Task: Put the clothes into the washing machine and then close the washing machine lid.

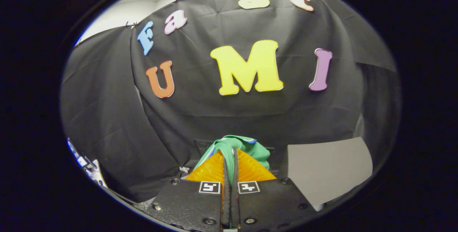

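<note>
While pinched between the two fingers of the gripper [230, 160], green soft cloth garment with a blue trim [247, 146] held up against the black draped cloth of the booth wall [107, 117]. Largest thing ahead: that wall, creased and pinned along its top edge. To the right of the fingers and beyond them, a flat pale grey panel [327, 167] (possibly part of the washing machine, cannot tell which part). Fingers pressed nearly together, a fold of the garment caught between them and bunching over their tips. Step in hand, by judgement: carrying the clothes toward the machine, lid not yet closed. Next move likely calls for tipping down over the drum opening, spreading the fingers to drop the cloth, then turning to the lid. No brand or readable writing on garment or panel; square black-and-white coded markers [229, 187] on the finger bases only.
</note>
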